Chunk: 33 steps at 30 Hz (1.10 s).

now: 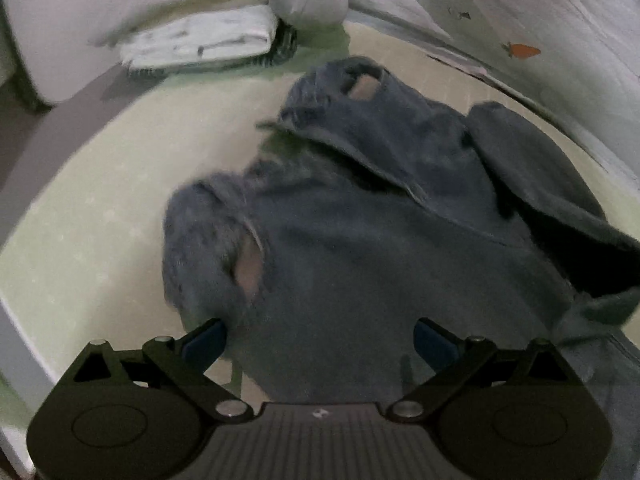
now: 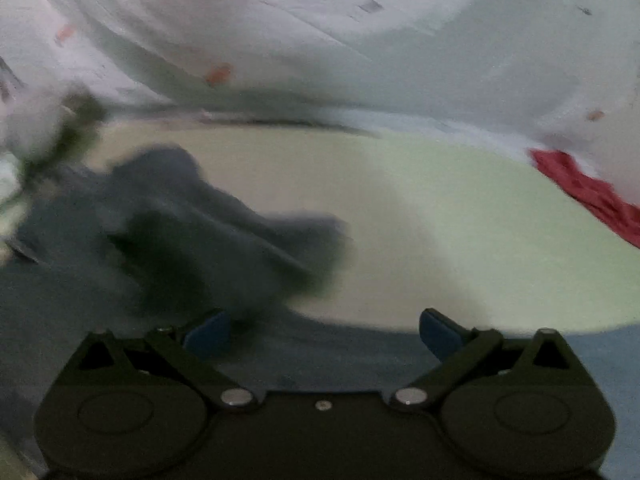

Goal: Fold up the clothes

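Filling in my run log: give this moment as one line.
stage: between folds | left claw: open, over grey garment | right claw: open, empty | garment: rumpled on pale surface

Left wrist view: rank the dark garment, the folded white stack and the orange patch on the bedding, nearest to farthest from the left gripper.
From the left gripper:
1. Dark garment, directly ahead under the open jaws.
2. Folded white stack, far upper left.
3. Orange patch, far upper right; too close to call against the stack.
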Available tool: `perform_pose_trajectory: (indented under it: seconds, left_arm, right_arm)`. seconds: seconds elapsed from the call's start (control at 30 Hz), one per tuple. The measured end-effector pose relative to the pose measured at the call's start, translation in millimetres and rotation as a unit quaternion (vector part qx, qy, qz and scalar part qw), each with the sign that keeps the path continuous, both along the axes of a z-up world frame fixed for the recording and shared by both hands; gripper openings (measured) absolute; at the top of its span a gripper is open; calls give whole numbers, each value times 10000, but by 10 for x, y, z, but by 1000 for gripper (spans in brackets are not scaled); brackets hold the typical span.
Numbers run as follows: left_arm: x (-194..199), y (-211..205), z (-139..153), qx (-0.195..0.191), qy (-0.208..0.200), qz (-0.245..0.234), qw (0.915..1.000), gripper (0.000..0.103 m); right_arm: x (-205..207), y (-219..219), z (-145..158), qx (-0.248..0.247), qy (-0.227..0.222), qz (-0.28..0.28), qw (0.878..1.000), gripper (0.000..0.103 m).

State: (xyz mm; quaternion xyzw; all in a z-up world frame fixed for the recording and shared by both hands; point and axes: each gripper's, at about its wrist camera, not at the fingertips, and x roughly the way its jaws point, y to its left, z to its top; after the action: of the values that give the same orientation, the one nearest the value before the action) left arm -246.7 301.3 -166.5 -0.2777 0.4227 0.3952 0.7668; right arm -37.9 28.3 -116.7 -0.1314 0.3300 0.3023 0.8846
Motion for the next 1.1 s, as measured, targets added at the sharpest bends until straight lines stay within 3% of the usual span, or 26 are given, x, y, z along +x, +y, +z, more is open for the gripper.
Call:
perform_pose_trajectory:
  seconds: [0.13,0.33,0.4,0.5,0.57,0.73,0.83,0.97,1.1]
  left_arm:
    - [85,253,-46,-27,54,-97,9999,99]
    - [234,523,5,269,-182,108,9994,102]
    - [277,602,51,448,-298,221,9983,102]
    - [330,675,168,1086,-297,287,9932,102]
    - [336,724,225,1285,-364,382,9903,102]
    - [462,817,116,1162,-370,233,9923,102]
    - [572,801,30,1152,-225,47,9931,102]
    - [723,848,-144,1019,86,-166,9946,102]
    - [721,936,-300,772,235,-9,9967,103]
  right_arm:
    - [-239,499,-17,444,173,250,9985,103]
    - [-277,873,-205,-722,-252,472,9960,103]
    - [-137,841,-309,-975,-40,182,9951,103]
    - [6,702,-381,-798,453,-147,9957,102]
    - [22,615,-367,-534,586,-161,9967,93]
    - [10,570,-306,-109,518,79,9986,34]
    - [120,615,-255,-16,493,73,9988,21]
    - [341,572,-110,16,290,-368,9989,19]
    - [728,526,93,-33,-200,-699,9973,17]
